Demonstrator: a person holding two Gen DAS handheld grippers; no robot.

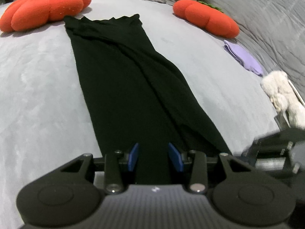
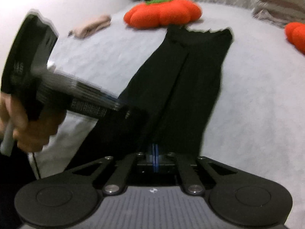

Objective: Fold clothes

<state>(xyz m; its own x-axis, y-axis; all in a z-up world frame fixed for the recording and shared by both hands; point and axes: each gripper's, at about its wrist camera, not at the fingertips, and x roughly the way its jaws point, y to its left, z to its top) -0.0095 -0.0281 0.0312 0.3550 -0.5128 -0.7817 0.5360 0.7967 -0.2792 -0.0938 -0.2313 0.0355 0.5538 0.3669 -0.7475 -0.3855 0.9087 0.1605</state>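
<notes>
Left wrist view shows the black garment (image 1: 122, 80) lying as a long narrow strip down the grey bed (image 1: 38, 95), already doubled lengthwise, its far end just beside an orange pumpkin cushion (image 1: 43, 7) and its near end under the left tool (image 1: 153, 156). The likely trouble: the overlapping layers could slide apart if only the top one is pinched, or the far end could drag into the cushion and skew the fold. A second cushion (image 1: 205, 19) and folded lilac cloth (image 1: 242, 57) lie well apart. The left tool stands partly open, blue pads astride the hem, not pressing it. In the right wrist view the right tool (image 2: 154, 157) is fully closed over the hem; whether it pinches fabric I cannot tell.
</notes>
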